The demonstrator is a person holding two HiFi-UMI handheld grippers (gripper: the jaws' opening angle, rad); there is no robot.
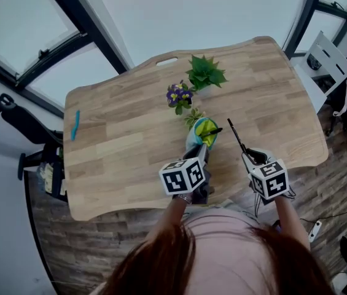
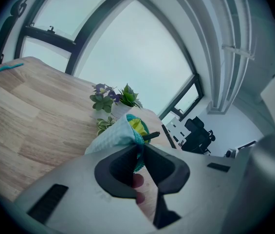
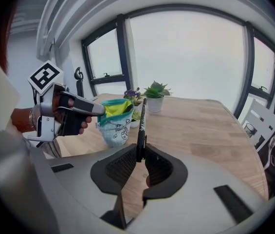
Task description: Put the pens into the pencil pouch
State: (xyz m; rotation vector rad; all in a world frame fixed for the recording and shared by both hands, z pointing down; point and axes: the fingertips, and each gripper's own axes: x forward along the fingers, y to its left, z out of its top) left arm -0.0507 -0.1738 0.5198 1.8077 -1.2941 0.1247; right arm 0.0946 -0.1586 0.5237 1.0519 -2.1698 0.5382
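A light-blue pencil pouch (image 1: 201, 135) with a yellow lining stands open-mouthed near the table's front edge. My left gripper (image 1: 202, 155) is shut on its near rim (image 2: 138, 150), holding it up. The end of a black pen (image 2: 151, 136) sticks out of the pouch mouth. My right gripper (image 1: 251, 157) is shut on another black pen (image 1: 236, 136), which points up and away, to the right of the pouch and apart from it. In the right gripper view this pen (image 3: 141, 123) rises from between the jaws, with the pouch (image 3: 114, 125) at its left. A blue pen (image 1: 75, 125) lies at the table's far left.
A purple-flowered plant (image 1: 179, 94), a green plant in a white pot (image 1: 205, 74) and a small leafy plant (image 1: 193, 115) stand just behind the pouch. A white stand (image 1: 330, 63) is off the table's right edge. The wooden table (image 1: 124, 146) has a handle slot at the back.
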